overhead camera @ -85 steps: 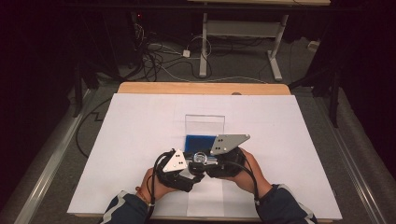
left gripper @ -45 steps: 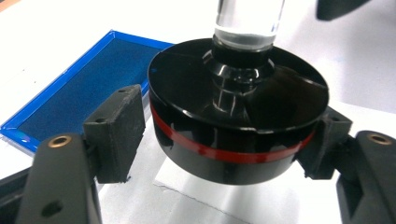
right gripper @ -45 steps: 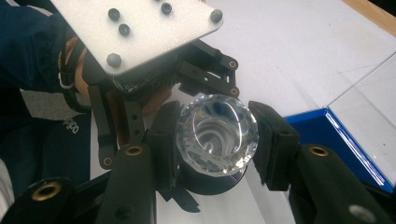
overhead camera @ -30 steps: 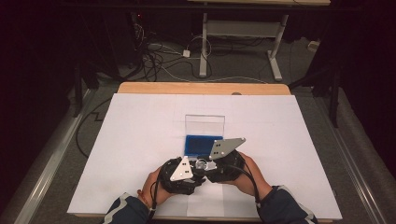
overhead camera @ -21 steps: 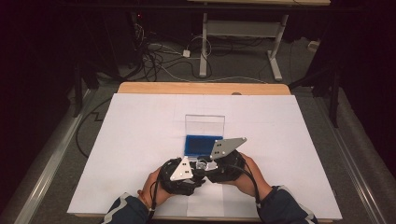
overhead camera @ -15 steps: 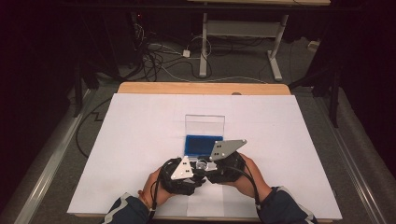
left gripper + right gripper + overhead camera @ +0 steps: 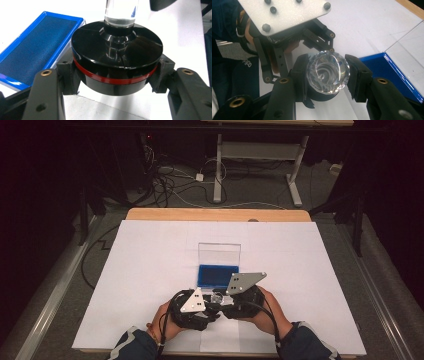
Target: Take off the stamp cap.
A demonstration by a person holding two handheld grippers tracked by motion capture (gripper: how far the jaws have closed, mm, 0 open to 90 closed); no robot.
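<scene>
Clear faceted crystal knob (image 7: 328, 72) sat clamped in the right hand-held gripper (image 7: 327, 75), while the left hand-held gripper (image 7: 117, 75) squeezed the stamp's round black base with a red band (image 7: 117, 67). Both met near the bench's (image 7: 150, 270) near edge, just before the blue ink pad in its clear case (image 7: 218, 275).

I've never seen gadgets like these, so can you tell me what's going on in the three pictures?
A person sits at a white table holding a squeeze tool in each hand. One picture looks down from above; the other two come from small cameras riding on each tool. The left tongs grip the round black base of a stamp. The right tongs grip its clear, sparkly knob. So both tools hold one stamp together. Next to it lies an open ink pad case with a blue pad inside and its clear lid up.
</scene>
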